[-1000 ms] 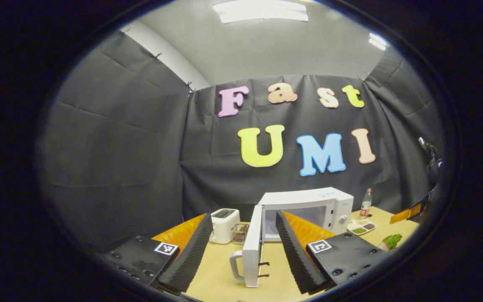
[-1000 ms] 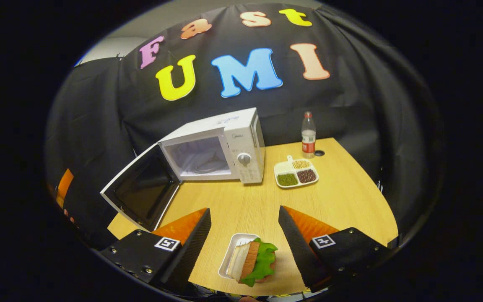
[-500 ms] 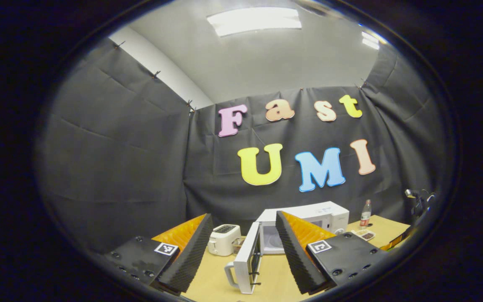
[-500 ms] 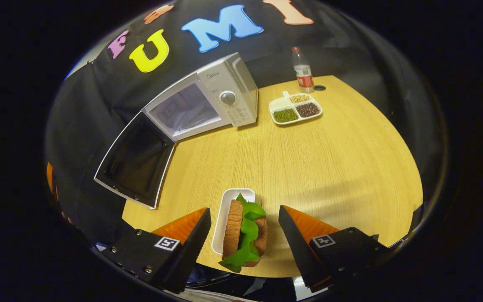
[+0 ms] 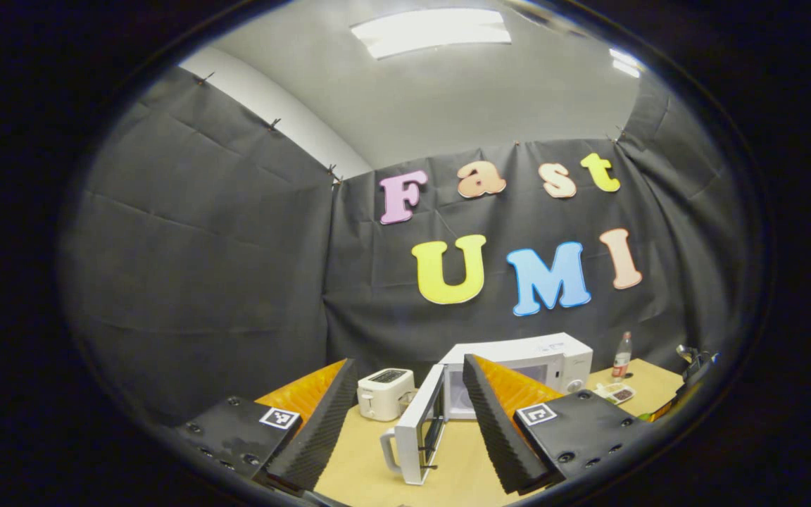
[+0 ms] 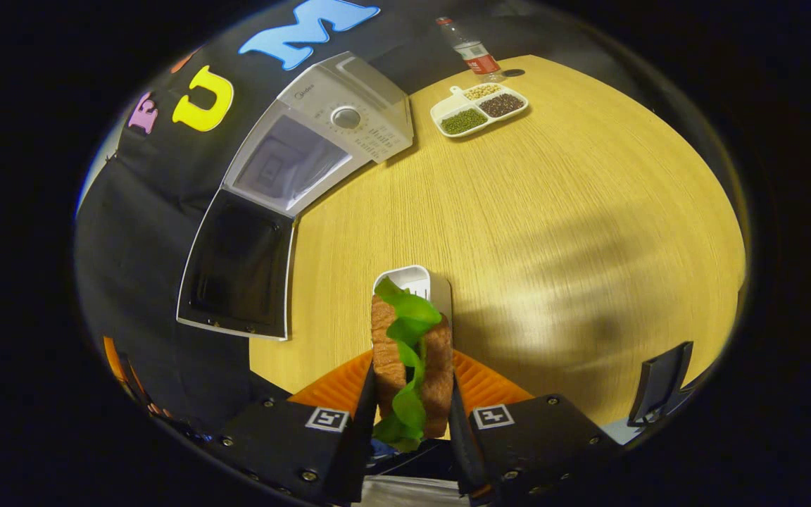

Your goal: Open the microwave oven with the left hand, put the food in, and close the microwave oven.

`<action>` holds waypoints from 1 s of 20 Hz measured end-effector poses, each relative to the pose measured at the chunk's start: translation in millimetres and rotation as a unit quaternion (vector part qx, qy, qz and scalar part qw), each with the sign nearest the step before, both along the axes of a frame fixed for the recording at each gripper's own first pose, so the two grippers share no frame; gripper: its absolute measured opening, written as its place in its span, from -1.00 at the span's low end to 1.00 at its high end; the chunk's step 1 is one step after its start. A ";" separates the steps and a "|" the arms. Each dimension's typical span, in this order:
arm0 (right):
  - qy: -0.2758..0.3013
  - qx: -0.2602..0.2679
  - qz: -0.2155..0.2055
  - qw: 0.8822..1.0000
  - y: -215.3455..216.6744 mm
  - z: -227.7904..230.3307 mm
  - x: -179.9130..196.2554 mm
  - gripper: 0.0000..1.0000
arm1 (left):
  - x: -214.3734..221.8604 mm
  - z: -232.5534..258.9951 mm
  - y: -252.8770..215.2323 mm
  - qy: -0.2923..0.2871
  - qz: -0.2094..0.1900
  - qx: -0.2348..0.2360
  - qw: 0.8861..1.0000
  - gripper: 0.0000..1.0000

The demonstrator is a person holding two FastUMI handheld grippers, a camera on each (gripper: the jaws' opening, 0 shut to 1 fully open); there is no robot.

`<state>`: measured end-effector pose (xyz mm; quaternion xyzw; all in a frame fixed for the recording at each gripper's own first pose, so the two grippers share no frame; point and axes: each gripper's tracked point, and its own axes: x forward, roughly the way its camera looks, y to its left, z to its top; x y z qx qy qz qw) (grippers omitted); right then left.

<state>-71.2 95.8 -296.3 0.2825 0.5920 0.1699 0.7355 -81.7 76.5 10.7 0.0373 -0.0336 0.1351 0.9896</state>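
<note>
The white microwave [image 6: 338, 116] stands at the table's far left with its door [image 6: 240, 264] swung wide open and an empty cavity. A sandwich [image 6: 409, 352] with green lettuce lies over a small white tray [image 6: 414, 280] near the front edge. My right gripper [image 6: 411, 373] is shut on the sandwich, one finger pressing each bread side. Whether the sandwich is off the tray I cannot tell. In the left gripper view the microwave [image 5: 532, 359] and its open door [image 5: 419, 436] lie ahead. My left gripper [image 5: 409, 360] is open and holds nothing, back from the door.
A divided dish of beans [image 6: 479, 109] and a bottle [image 6: 471, 51] stand right of the microwave. A white toaster [image 5: 384, 393] sits to its left. A dark stand [image 6: 659, 380] is at the table's near right edge. Bare wooden table [image 6: 553, 211] lies between.
My right gripper has come down over the sandwich and shut on it. The left gripper has shifted a little, still open. The microwave door stays open.
</note>
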 end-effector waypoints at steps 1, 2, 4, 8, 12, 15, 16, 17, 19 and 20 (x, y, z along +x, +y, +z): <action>-0.002 0.000 -0.004 1.000 -0.4 0.6 4.0 -0.02 | 0.2 -0.4 0.8 0.001 0.001 0.002 1.000 0.97; -0.006 -0.003 0.004 1.000 -0.1 2.8 1.1 -0.31 | 0.6 0.7 2.1 0.001 0.002 0.005 1.000 0.97; -0.022 -0.010 0.009 1.000 -1.0 9.6 5.5 -0.31 | 5.0 3.3 7.2 -0.002 0.003 0.007 1.000 0.92; -0.048 -0.006 -0.004 0.999 2.8 33.4 21.9 -0.31 | 24.5 -1.4 16.0 -0.005 -0.005 0.000 1.000 0.97; -0.083 -0.008 -0.014 0.996 19.2 59.3 39.0 -0.32 | 48.0 -3.8 27.7 -0.011 -0.019 -0.010 1.000 0.97; -0.112 -0.014 -0.015 0.993 39.4 72.9 54.5 -0.32 | 61.2 -5.8 40.8 -0.013 -0.028 -0.010 0.999 0.97; -0.120 -0.014 -0.017 0.993 48.4 76.7 59.1 -0.32 | 66.0 -7.4 47.8 -0.013 -0.029 -0.009 0.999 0.97; -0.126 -0.014 -0.020 0.992 57.7 79.3 65.0 -0.32 | 70.3 -6.7 54.8 -0.014 -0.031 -0.008 0.999 0.97; -0.132 -0.007 -0.031 0.991 78.4 84.7 74.6 -0.32 | 77.9 -6.6 69.0 -0.018 -0.032 -0.010 0.999 0.97; -0.133 -0.001 -0.039 0.990 89.2 88.2 78.6 -0.31 | 81.0 -5.7 76.6 -0.019 -0.033 -0.014 0.999 0.97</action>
